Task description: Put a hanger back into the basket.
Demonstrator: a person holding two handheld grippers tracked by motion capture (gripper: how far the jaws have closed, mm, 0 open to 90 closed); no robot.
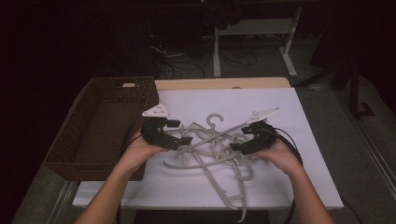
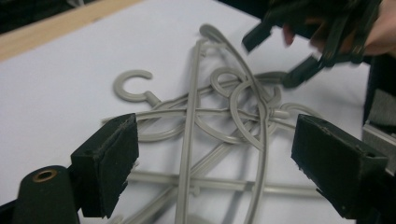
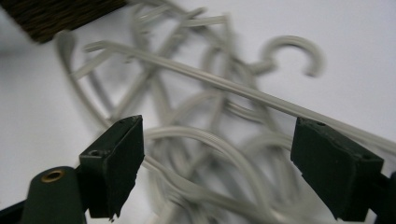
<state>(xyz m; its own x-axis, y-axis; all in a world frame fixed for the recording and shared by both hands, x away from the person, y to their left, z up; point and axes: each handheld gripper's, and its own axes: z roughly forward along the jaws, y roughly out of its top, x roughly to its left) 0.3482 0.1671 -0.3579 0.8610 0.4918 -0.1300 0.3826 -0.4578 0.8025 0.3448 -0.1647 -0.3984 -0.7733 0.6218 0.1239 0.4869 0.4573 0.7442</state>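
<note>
Several grey plastic hangers (image 1: pixel 212 149) lie knotted in a heap at the middle of a white tabletop (image 1: pixel 308 186), with a person's two hands closing in from either side. At far left, an empty dark wicker basket (image 1: pixel 93 149) sits at the tabletop's edge, touching the white surface. Just beside it, the left tool (image 1: pixel 180 137) hovers at the heap's left flank, its jaws spread wide with nothing between the pads; the left gripper view shows crossed hanger bars lying on the tabletop beyond the gap. Across the heap, the right tool (image 1: pixel 236 148) points in from the right, likewise spread and empty, with a long straight bar running past its upper jaw in the right gripper view.

The hangers are thin, pale and ribbed, their curved shoulders and open hooks threaded through one another; one hook (image 1: pixel 214 119) stands clear at the far side of the pile, and another hanger's arm reaches past the tabletop's near edge.

The risk appears to lie in that tangle. A pull on one bar could well drag its neighbours along, since the hooks are looped through other frames, and a bunch might then slide off the near edge. Slim, smooth bars may also slip from flat pads if caught off-centre.
</note>
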